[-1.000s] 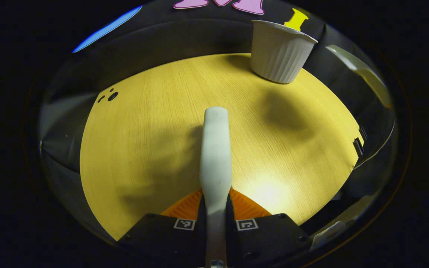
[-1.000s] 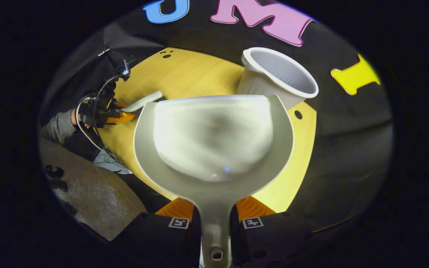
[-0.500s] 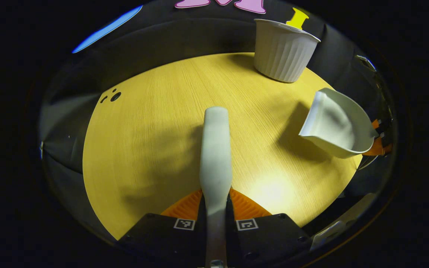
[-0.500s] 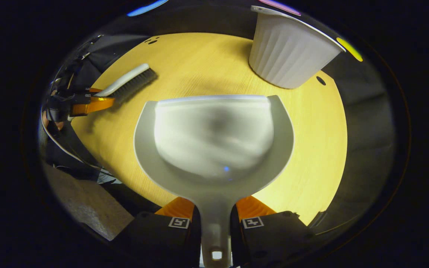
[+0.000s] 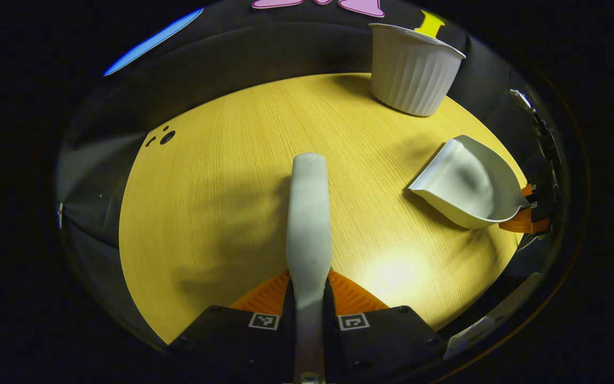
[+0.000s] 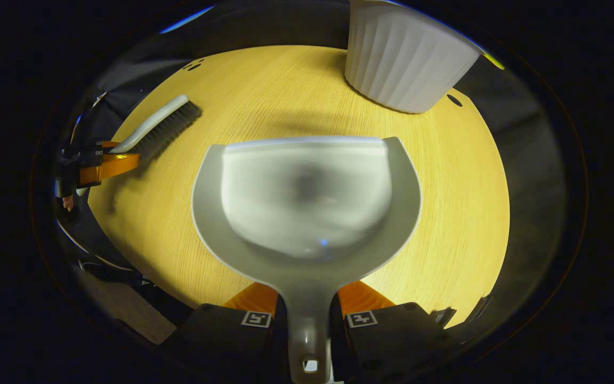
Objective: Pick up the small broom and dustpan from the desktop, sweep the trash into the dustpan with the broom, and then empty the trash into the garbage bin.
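- We hold the broom point(image 5: 308, 213) clamped in the left gripper point(image 5: 308, 298), frame centre.
- The right gripper point(image 6: 308, 312) grips the dustpan point(image 6: 307, 197) handle; the pan looks empty.
- Garbage bin point(image 6: 403, 58) upper right; desktop point(image 6: 461, 213) shows no trash.
- Judgement: emptying seems done; next, set both tools down.

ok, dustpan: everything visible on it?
The dustpan looks like pale grey-white smooth plastic: a wide scoop with raised rim, straight front lip and short handle with a hole at its end. Its scoop looks empty. The right gripper clamps the handle. In the left gripper view it sits low over the desktop, lip toward the broom; contact unclear.
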`<state>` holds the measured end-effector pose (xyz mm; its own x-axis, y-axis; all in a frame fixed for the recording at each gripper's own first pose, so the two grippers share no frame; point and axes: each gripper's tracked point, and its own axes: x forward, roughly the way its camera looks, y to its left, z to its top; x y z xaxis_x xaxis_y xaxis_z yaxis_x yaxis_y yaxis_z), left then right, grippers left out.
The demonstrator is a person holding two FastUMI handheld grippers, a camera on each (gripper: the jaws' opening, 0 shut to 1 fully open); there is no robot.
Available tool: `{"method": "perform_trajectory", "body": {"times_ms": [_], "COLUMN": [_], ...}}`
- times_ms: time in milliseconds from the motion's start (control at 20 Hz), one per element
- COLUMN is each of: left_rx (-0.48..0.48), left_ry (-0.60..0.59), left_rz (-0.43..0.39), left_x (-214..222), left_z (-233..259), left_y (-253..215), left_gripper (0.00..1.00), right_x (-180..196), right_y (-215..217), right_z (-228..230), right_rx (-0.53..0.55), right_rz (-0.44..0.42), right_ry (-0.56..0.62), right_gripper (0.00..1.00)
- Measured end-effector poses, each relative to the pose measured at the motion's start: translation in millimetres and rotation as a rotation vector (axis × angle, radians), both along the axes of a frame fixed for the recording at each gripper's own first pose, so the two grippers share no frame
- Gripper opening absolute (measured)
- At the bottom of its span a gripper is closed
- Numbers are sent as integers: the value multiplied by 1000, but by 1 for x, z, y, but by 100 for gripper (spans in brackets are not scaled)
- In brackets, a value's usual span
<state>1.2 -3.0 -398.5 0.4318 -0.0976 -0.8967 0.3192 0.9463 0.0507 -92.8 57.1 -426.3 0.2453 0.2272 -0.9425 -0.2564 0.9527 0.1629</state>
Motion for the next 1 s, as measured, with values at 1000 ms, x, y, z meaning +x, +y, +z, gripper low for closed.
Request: {"method": "perform_trajectory", "body": {"times_ms": [1000], "left_rx": [68], "left_ry": [-37], "left_rz": [14], "left_x": [-25], "left_z": [32], "left_y": [3], "left_gripper": [33], "right_x": [-24], "right_y": [-10], "right_z": [47], "right_rx": [136], "right_rz": [0], "right_ry": [28], "right_gripper": [40]}}
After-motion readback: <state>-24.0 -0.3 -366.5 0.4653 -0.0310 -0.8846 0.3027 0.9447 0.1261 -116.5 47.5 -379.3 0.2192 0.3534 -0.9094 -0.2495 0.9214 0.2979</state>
